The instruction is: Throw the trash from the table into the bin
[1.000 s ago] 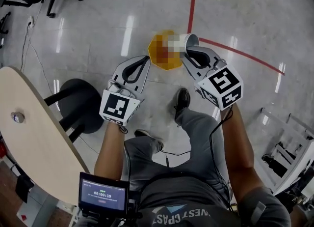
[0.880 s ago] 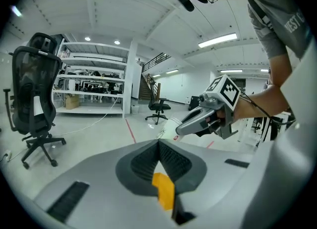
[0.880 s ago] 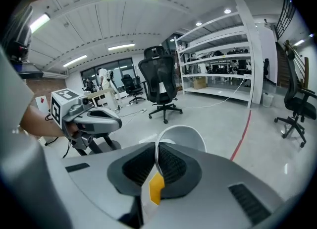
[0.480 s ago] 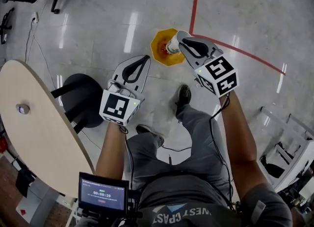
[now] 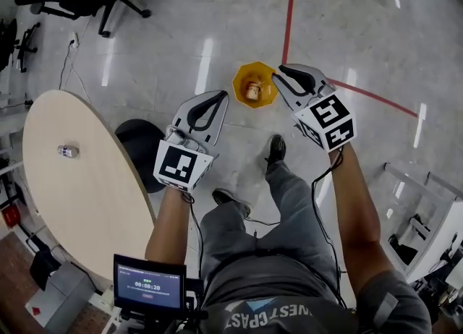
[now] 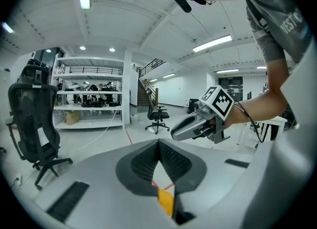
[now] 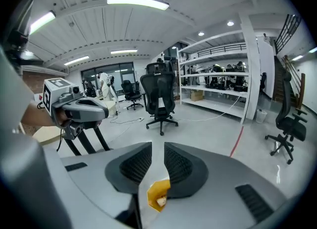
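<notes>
Trash: pale paper cup [image 5: 252, 91], inside yellow hexagonal floor bin [image 5: 238, 79], evidently released there. Right gripper [image 5: 283, 72], near bin: jaws lately opening, narrowly parted, nothing between. Left gripper [image 5: 219, 97], near bin: jaws pressed together, empty.

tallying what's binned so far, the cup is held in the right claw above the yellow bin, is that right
Not held: the cup lies inside the yellow bin, as the head view shows. The right claw above it has just been opening, with nothing between its jaws.
</notes>
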`<control>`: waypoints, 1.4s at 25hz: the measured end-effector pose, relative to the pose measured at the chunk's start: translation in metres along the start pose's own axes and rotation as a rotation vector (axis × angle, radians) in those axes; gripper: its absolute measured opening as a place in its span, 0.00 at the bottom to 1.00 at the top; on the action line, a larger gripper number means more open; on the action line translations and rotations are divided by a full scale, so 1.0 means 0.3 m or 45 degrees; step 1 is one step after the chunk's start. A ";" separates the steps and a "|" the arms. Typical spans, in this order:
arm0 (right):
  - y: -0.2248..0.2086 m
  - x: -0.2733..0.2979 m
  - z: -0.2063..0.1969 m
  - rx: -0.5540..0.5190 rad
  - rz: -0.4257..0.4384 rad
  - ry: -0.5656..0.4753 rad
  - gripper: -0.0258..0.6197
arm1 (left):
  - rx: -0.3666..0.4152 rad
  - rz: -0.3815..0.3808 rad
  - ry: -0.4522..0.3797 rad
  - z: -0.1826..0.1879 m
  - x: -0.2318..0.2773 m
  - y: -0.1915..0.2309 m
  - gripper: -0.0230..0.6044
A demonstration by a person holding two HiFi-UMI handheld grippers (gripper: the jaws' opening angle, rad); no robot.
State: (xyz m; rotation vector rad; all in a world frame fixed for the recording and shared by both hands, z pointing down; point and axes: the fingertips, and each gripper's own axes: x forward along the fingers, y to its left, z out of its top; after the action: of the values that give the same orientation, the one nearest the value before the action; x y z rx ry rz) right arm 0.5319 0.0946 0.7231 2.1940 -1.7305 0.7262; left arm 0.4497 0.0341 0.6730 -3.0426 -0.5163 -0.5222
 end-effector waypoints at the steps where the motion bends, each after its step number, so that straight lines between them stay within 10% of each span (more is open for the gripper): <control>1: 0.006 -0.042 0.030 0.003 -0.006 -0.010 0.13 | 0.012 -0.004 -0.016 0.052 -0.016 -0.015 0.10; 16: 0.219 -0.689 0.585 0.024 -0.103 -0.244 0.13 | 0.146 -0.013 -0.114 0.760 -0.404 -0.177 0.10; 35: 0.770 -1.005 1.061 -0.349 -0.110 -0.491 0.13 | 0.450 0.190 -0.372 1.053 -1.143 -0.219 0.10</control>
State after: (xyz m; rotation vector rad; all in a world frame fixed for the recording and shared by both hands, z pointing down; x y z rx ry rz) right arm 0.3311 0.1301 0.2713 2.2985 -1.7604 0.0356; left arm 0.2252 0.0079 0.2599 -2.7911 -0.3370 0.0226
